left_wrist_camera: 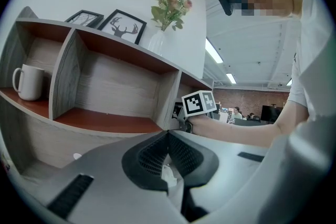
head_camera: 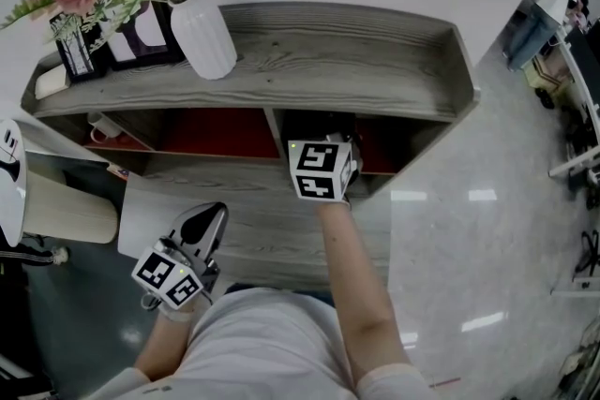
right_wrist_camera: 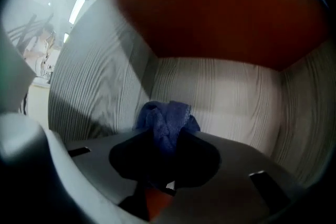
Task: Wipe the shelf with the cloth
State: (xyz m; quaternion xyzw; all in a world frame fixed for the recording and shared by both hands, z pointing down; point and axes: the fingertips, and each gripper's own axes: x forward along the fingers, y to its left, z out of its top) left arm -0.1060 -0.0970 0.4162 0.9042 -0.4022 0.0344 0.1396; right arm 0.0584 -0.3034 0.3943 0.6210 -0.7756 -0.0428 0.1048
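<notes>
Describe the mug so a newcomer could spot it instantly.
Find the grey wooden shelf against the wall. In its left-end compartment stands a white mug. Unlike the white vase on top, it has a handle and no flowers.

Two framed pictures (left_wrist_camera: 124, 26), one vase (head_camera: 204, 35), one mug (left_wrist_camera: 29, 81), one cloth (right_wrist_camera: 165, 123)

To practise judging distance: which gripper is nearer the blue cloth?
Right. The right gripper is shut on the cloth inside the shelf; the left gripper hangs shut outside it, in front.
</notes>
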